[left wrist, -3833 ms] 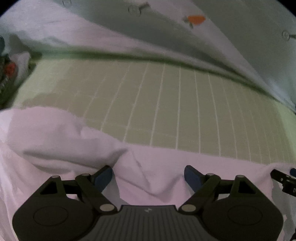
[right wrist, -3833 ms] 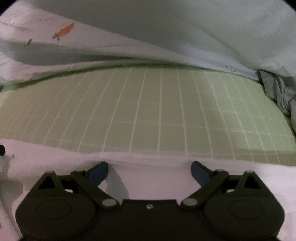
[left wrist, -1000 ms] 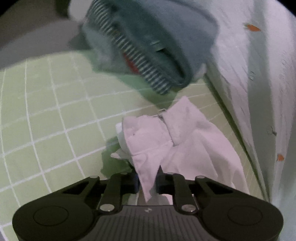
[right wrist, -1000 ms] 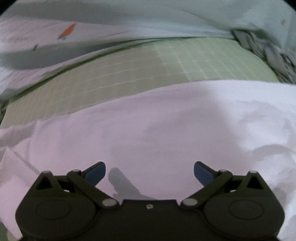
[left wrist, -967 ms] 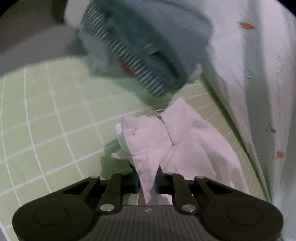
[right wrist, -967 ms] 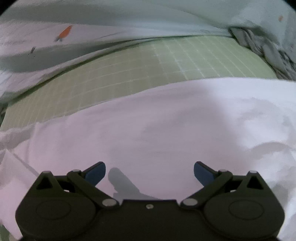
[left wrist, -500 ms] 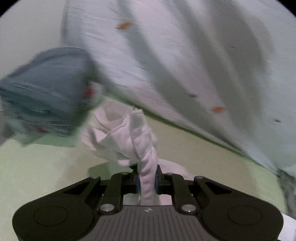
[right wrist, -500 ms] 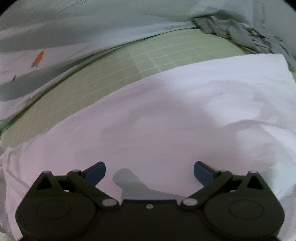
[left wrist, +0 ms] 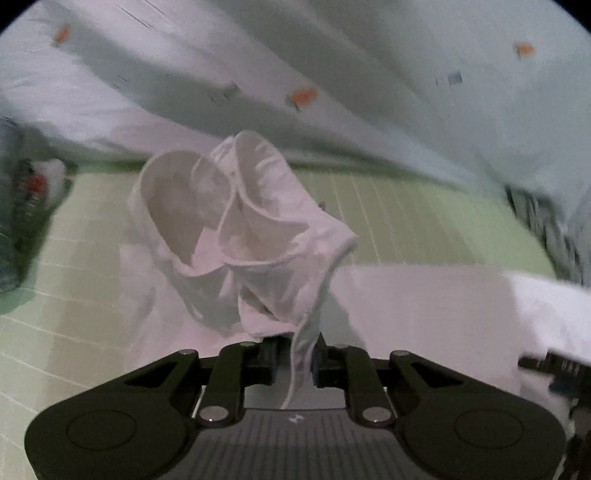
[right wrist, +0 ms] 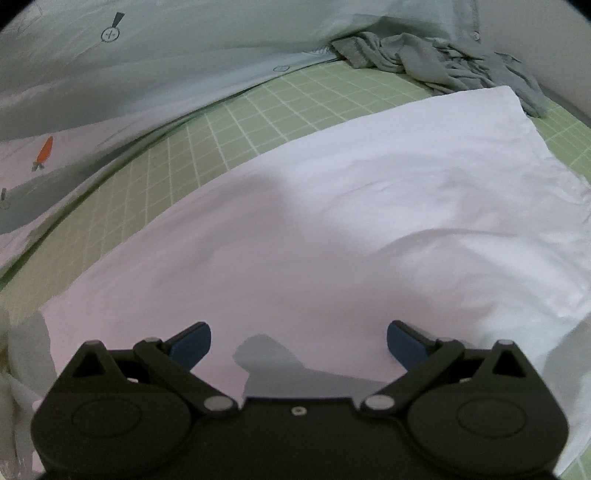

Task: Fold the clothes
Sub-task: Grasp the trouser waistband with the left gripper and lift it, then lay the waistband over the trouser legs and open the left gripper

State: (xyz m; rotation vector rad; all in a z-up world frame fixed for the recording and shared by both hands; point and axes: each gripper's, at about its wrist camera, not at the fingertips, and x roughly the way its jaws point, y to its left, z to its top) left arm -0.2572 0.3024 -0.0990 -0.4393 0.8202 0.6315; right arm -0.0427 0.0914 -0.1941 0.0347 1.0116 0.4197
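The left gripper (left wrist: pixel 293 363) is pinching a bunched fold of the white cotton garment (left wrist: pixel 251 236), lifting it above the green grid-patterned mat (left wrist: pixel 406 225). To the right, the rest of the garment is lying flat on the mat, and the right gripper (right wrist: pixel 298 341) is hovering over it with its jaws spread wide, gripping nothing. A crumpled grey cloth (right wrist: pixel 436 62) is lying at the far right.

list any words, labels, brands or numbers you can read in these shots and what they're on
No readable words or numbers in either view.
Left gripper body: a small pale logo mark, not letters.
Pale sheet: printed pictures only, an orange carrot and a dark outline doodle; in the left view its prints are blurred.
White garment: plain, no tag or print showing.
Right gripper: no marking visible.
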